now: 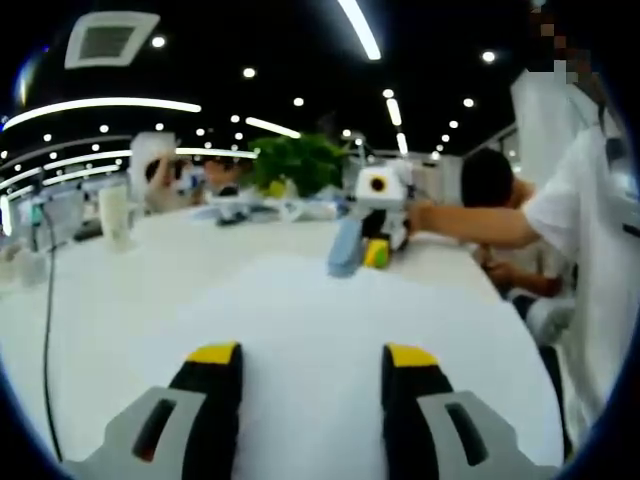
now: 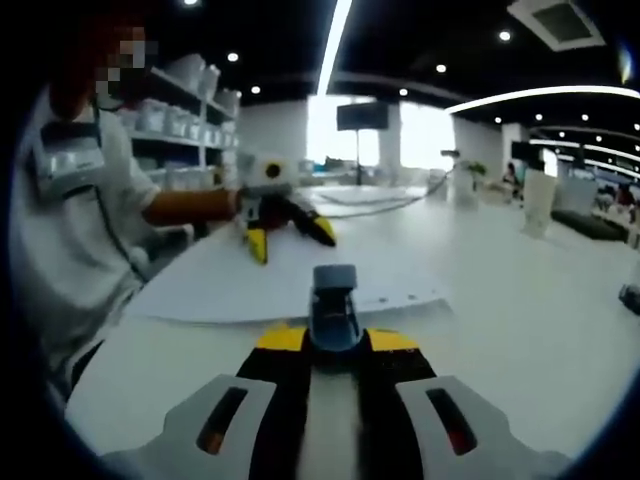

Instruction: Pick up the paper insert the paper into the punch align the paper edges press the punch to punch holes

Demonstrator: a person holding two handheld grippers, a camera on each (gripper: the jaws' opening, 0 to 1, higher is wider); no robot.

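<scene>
In the right gripper view the right claw (image 2: 335,345) is closed on the punch (image 2: 334,305), with one yellow-tipped jaw on each side of its blue-grey body. The punch points straight away from this claw, so its long axis runs along the jaws toward the paper (image 2: 270,285). Its front end lies over the near edge of the sheet, which seems to be already inside the slot. A row of small dots along this edge, just to the right of the punch, looks like holes already made, but they are too small to be sure.

In the left gripper view the left claw (image 1: 312,365) is open and holds nothing; its jaws rest low over the white sheet (image 1: 330,330). Farther away, the punch (image 1: 348,248) stands at the far edge of the paper, with the other claw (image 1: 385,240) on it.

The paper lies flat on the white bench (image 2: 520,300), with its long side across the right gripper view. To my judgement, picking up and inserting are finished, and the aligning and pressing are the steps now in hand.
</scene>
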